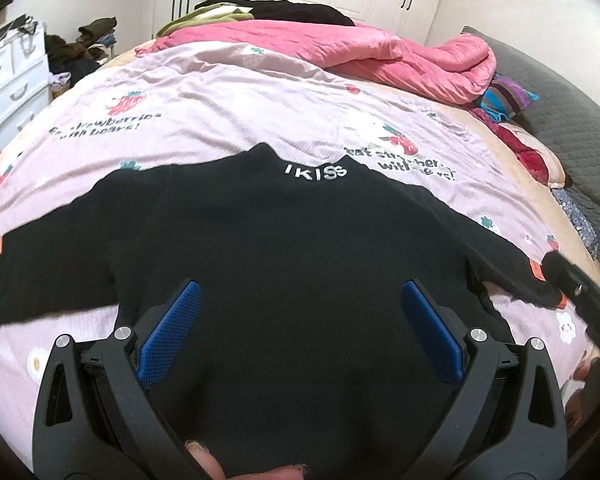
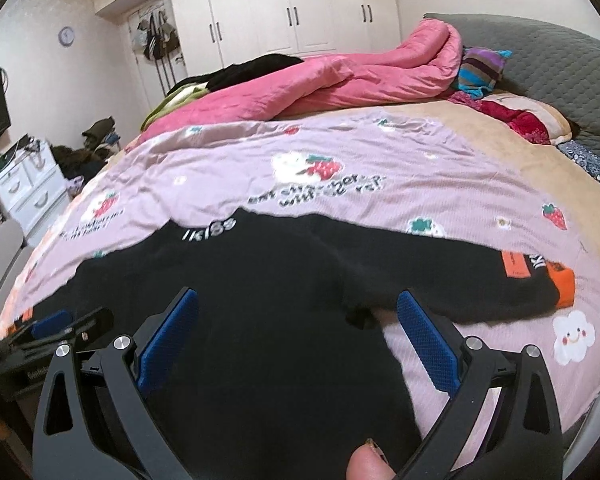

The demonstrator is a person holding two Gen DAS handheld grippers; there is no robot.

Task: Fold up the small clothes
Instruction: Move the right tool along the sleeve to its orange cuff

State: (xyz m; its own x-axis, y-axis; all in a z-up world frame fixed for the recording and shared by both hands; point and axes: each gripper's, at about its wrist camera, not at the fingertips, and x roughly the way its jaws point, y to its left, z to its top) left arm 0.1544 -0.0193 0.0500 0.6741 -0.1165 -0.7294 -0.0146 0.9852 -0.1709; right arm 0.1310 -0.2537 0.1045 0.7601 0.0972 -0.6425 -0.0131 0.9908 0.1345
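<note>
A small black sweater (image 1: 284,248) with white "IKISS" lettering at the collar lies flat on the lilac strawberry-print sheet (image 1: 228,96), sleeves spread to both sides, orange tags near the cuffs. My left gripper (image 1: 300,300) is open and empty above the sweater's body. My right gripper (image 2: 298,308) is open and empty over the sweater (image 2: 260,280) near its right armpit, with the right sleeve (image 2: 480,280) stretching to the right. The right gripper's body shows at the right edge of the left wrist view (image 1: 584,300), and the left gripper shows at the left of the right wrist view (image 2: 60,326).
A pink quilt (image 1: 340,48) is bunched at the far side of the bed, with dark clothes behind it and a striped cloth (image 1: 504,96) by the grey headboard (image 1: 560,112). White drawers (image 1: 12,76) stand left of the bed. White wardrobes (image 2: 284,4) line the far wall.
</note>
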